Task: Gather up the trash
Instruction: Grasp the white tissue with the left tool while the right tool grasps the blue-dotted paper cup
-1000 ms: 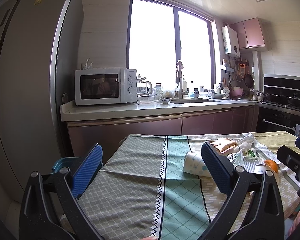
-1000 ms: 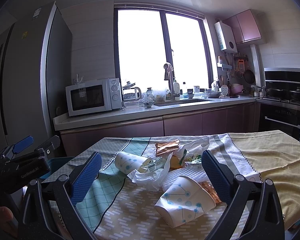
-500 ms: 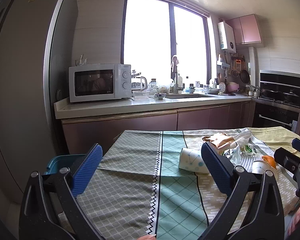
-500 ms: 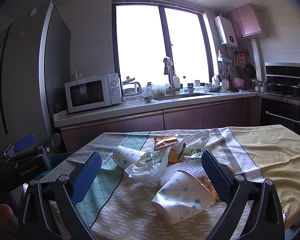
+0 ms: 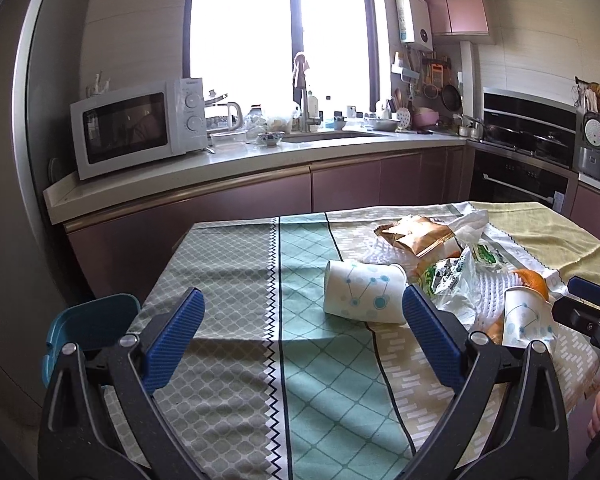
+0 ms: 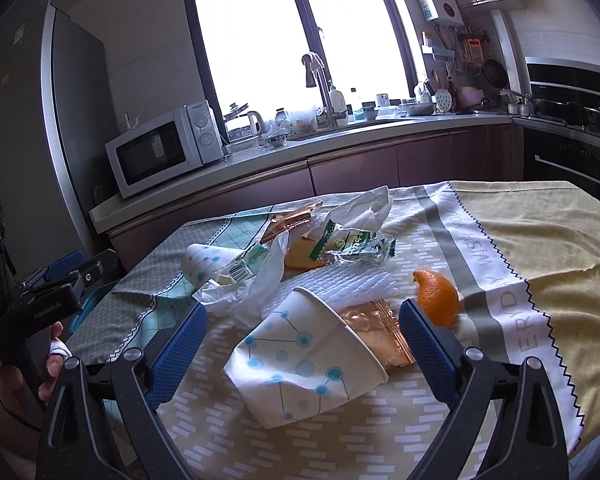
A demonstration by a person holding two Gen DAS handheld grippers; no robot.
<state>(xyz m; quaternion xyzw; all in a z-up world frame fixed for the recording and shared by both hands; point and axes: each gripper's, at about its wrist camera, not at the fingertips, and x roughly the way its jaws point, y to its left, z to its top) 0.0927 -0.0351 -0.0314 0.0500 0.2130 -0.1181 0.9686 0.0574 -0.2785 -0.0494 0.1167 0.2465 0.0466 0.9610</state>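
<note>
Trash lies heaped on the tablecloth [image 5: 236,280]. A white paper cup with blue dots [image 5: 360,292] lies on its side just beyond my left gripper [image 5: 300,312], which is open and holds nothing. A crushed cup of the same kind [image 6: 304,364] lies between the open fingers of my right gripper [image 6: 304,324], which touch nothing. An orange peel [image 6: 436,294], a gold wrapper [image 6: 380,336], a crumpled plastic bag [image 6: 252,284] and a green wrapper [image 6: 352,244] lie around it. The first cup [image 6: 204,262] also shows in the right wrist view.
A blue bin [image 5: 88,320] stands on the floor off the table's left edge. A yellow cloth [image 6: 540,232] covers the table's right part. Beyond the table runs a counter with a microwave [image 5: 136,128] and sink; a refrigerator [image 6: 28,120] stands at the left.
Both grippers have moved forward and lower over the table. The crushed cup now sits between the right gripper's fingers. Both stay open.
</note>
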